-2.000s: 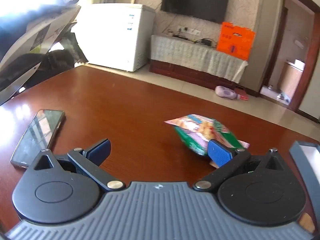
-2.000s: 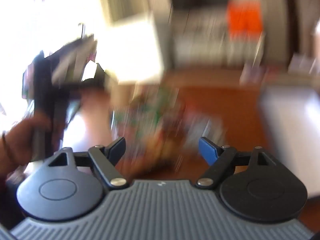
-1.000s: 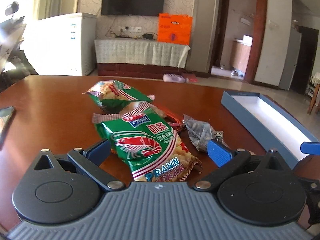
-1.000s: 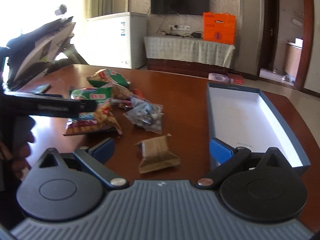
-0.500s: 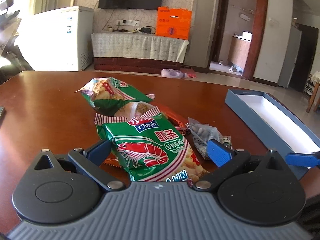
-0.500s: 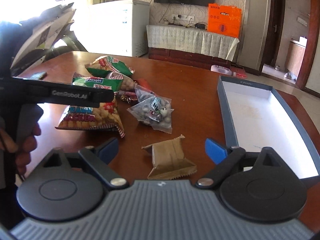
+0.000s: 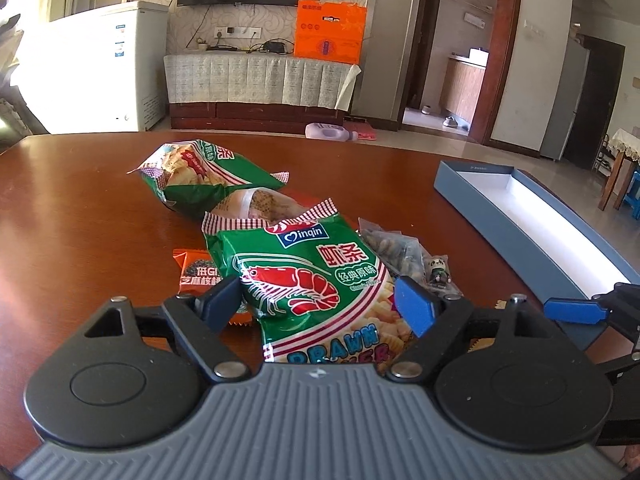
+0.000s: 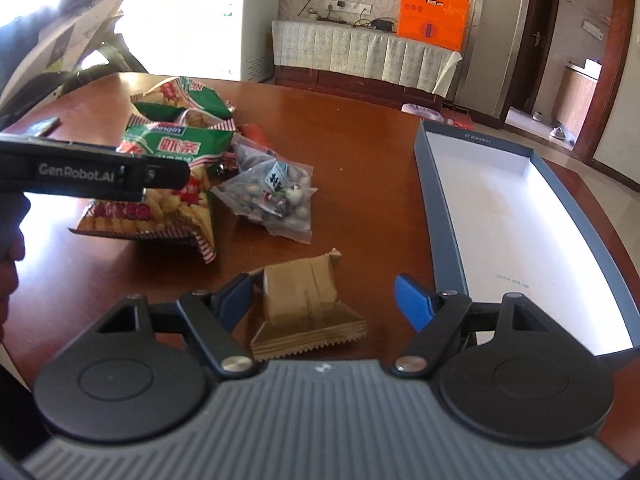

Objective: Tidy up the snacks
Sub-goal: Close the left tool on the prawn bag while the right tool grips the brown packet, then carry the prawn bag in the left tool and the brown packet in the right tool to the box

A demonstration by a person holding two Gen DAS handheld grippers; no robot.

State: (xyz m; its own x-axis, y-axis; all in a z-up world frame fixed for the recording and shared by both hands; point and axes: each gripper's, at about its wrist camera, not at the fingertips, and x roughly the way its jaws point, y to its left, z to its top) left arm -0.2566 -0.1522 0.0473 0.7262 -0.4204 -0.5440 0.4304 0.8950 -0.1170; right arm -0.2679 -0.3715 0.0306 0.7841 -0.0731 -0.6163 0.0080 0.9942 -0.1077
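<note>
A green prawn cracker bag (image 7: 304,280) lies on the brown table (image 7: 80,220), between the fingers of my left gripper (image 7: 320,302). Its jaws are closing, and the pads stand close beside the bag without squeezing it. In the right wrist view a brown paper-wrapped snack (image 8: 300,296) lies between the fingers of my right gripper (image 8: 326,302). These jaws are closing too: the left pad is at the packet's edge and the right pad is still apart. The open blue box (image 8: 440,216) with a white inside stands to the right.
A second green bag (image 7: 200,176), an orange packet (image 7: 200,272) and a clear bag of nuts (image 7: 404,256) lie by the prawn bag. A phone (image 8: 40,126) rests at the table's far left. Beyond the table are a white freezer and a covered TV bench.
Both grippers have come forward and down over the snacks. The prawn bag now sits deeper between the left fingers, the brown packet between the right fingers. Both pairs of jaws have narrowed.
</note>
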